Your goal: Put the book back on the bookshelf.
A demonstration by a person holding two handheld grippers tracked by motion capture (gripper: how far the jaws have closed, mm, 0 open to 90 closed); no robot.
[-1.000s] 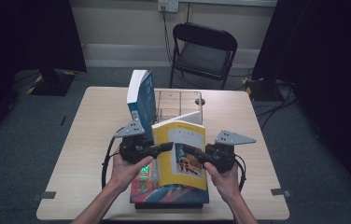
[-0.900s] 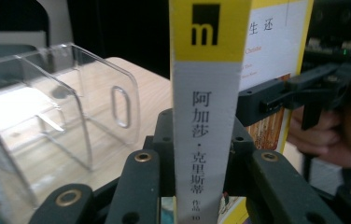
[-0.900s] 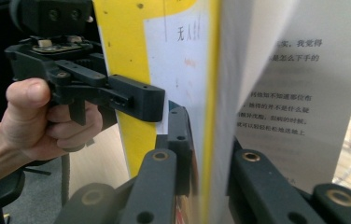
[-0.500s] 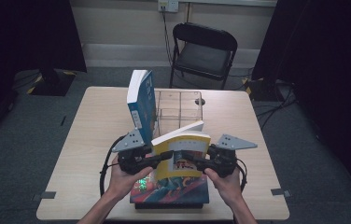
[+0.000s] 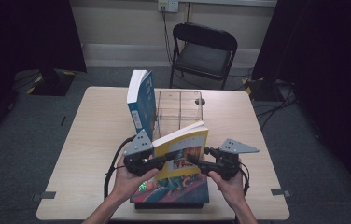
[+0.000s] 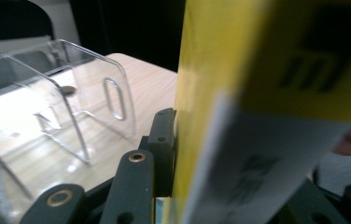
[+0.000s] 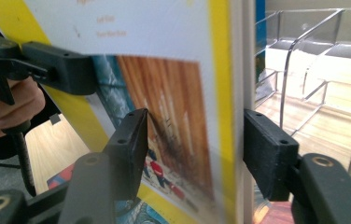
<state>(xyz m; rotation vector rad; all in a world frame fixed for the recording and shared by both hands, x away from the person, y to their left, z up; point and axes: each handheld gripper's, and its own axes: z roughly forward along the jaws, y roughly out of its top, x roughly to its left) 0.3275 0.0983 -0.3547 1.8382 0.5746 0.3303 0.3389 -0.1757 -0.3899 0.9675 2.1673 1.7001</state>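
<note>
Both grippers (image 5: 176, 158) (image 5: 197, 163) hold yellow book (image 5: 183, 149) above book stack (image 5: 171, 192).

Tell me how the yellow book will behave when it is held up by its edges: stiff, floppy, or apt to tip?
The yellow book looks like a thin paperback, so it will probably bend a little. The left claw grips one edge, while the right claw has just been opening around the other edge, so the book may tilt. Its glossy cover could slide between the pads.

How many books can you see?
3, maybe more. A blue book stands upright in the clear rack. A yellow book is held up between the two claws. A colourful book lies flat at the table's near edge, perhaps atop another.
</note>
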